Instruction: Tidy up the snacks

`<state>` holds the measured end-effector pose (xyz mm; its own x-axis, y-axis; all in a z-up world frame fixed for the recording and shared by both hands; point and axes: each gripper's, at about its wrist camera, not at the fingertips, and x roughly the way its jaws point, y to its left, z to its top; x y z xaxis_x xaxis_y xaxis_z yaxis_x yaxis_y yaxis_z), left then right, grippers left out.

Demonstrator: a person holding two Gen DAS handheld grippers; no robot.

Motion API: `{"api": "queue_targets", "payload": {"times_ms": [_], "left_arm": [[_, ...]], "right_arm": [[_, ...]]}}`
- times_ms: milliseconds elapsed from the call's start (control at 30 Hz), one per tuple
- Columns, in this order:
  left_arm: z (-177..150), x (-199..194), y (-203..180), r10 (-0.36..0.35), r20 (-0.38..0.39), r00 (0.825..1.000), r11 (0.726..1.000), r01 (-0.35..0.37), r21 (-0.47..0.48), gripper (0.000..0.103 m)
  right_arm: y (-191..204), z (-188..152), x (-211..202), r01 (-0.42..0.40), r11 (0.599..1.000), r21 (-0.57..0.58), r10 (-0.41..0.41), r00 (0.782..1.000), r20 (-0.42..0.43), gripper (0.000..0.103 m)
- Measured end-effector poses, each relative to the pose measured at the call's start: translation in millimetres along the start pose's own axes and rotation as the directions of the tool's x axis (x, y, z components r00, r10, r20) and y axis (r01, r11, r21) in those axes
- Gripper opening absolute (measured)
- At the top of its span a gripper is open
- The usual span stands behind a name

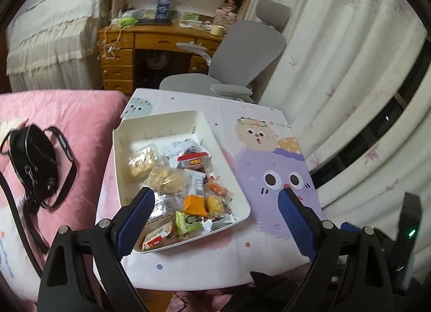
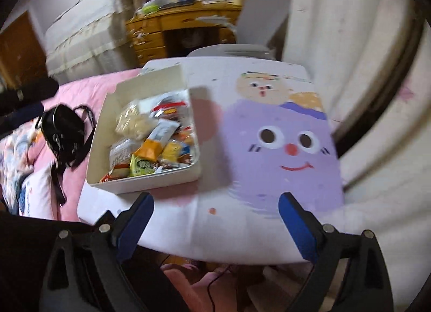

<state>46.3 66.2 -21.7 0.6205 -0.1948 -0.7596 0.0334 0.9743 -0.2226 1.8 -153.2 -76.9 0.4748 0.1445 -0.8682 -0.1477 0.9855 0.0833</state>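
Snacks [image 1: 183,185] are all sitting in the white tray [image 1: 237,188], which is my landmark for everything here. In the left wrist view, the tray lies on the cartoon-print table [image 1: 269,166], pushed toward the table's edge on the pink bed side. Inside it: two clear bags of pale puffed stuff at the far end, an orange-and-white wrapper in the middle, a green packet [image 1: 188,221] and a red one at the near end. The left gripper [image 1: 216,204] hangs over the tray's near end, tongs spread wide and holding nothing, one blue pad right over the near packets. Nothing loose on the table beside the tray that I can see, so my guess is the gathering part is pretty much done, or it's about to start sorting inside the tray. Next move probably means dropping onto one packet and closing gently; those wrappers look slippery and overlap a lot.

Right wrist view is blurry. The right gripper [image 2: 216,207] is nearer the table's front edge than the tray, off to the purple-monster side of it, tongs also spread and empty.

Room stuff: black bag [image 1: 35,166] on the pink bedding [image 1: 80,118] just past the tray's bed-side wall, grey office chair [image 1: 242,51] and wooden desk [image 1: 150,40] beyond the tray's far end, curtains [image 1: 350,69] on the opposite side.
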Motion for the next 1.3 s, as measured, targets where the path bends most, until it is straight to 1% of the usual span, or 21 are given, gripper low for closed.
{"api": "queue_targets", "payload": {"times_ms": [33,133,200,300,333,367,400,433,533,600,633,733,900,1133,1300], "left_arm": [[2.2,-2.1,-4.9,0.004,0.004,1.0,1.0,-0.004,0.013,0.092],[7.2,-15.0,-28.9,0.019,0.024,1.0,0.997,-0.02,0.07,0.1],[7.8,-23.4,-45.4,0.019,0.028,0.999,0.996,-0.021,0.087,0.101],[5.5,-32.8,-62.0,0.018,0.019,1.0,0.996,-0.019,0.091,0.101],[3.4,-36.0,-65.6,0.033,0.027,0.999,0.995,-0.035,0.096,0.101],[-0.3,-40.5,-71.3,0.074,0.044,0.996,0.991,-0.078,0.108,0.102],[-2.9,-43.2,-73.4,0.095,0.052,0.994,0.988,-0.101,0.114,0.102],[-7.4,-45.9,-77.3,0.135,0.06,0.989,0.983,-0.142,0.121,0.102],[-14.6,-46.3,-80.7,0.182,0.056,0.982,0.976,-0.187,0.114,0.102],[-22.2,-41.6,-83.5,0.258,0.05,0.965,0.958,-0.262,0.115,0.102],[-26.2,-39.9,-84.3,0.273,0.051,0.961,0.954,-0.277,0.117,0.102],[-33.0,-35.0,-84.8,0.284,0.033,0.958,0.952,-0.286,0.11,0.102],[-36.1,-32.2,-82.3,0.317,0.019,0.948,0.945,-0.317,0.077,0.102],[-35.7,-30.0,-86.4,0.319,0.016,0.948,0.944,-0.319,0.077,0.102],[-35.4,-28.1,-86.8,0.323,0.009,0.947,0.944,-0.322,0.074,0.102]], "right_arm": [[-6.0,1.4,-8.1,-0.013,1.0,0.018,0.013,1.0,0.001,0.095],[-17.9,8.0,-30.2,-0.036,0.998,0.041,0.036,0.999,-0.004,0.096],[-22.8,11.5,-44.5,-0.049,0.997,0.064,0.049,0.999,0.001,0.097],[-25.9,12.5,-60.3,-0.092,0.99,0.105,0.093,0.996,-0.002,0.098],[-26.7,12.3,-64.7,-0.09,0.99,0.111,0.091,0.996,0.001,0.098],[-26.6,10.8,-70.8,-0.083,0.99,0.113,0.083,0.997,0.012,0.098],[-26.1,8.6,-75.6,-0.069,0.992,0.11,0.066,0.997,0.025,0.098],[-26.2,6.5,-78.7,-0.053,0.993,0.109,0.05,0.998,0.036,0.098],[-28.0,-2.4,-80.3,-0.039,0.991,0.127,0.034,0.998,0.046,0.103],[-30.4,-8.8,-79.5,-0.037,0.99,0.138,0.031,0.998,0.048,0.103],[-32.4,-10.7,-79.3,-0.033,0.989,0.142,0.026,0.998,0.053,0.103],[-36.2,-14.8,-78.9,-0.013,0.988,0.155,0.002,0.997,0.072,0.103],[-34.7,-15.3,-72.6,-0.022,0.991,0.134,0.015,0.998,0.053,0.103],[-38.7,-14.3,-63.8,-0.033,0.99,0.134,0.032,0.999,0.015,0.103],[-40.0,-12.8,-62.4,-0.03,0.991,0.133,0.029,1.0,0.009,0.103]]}}
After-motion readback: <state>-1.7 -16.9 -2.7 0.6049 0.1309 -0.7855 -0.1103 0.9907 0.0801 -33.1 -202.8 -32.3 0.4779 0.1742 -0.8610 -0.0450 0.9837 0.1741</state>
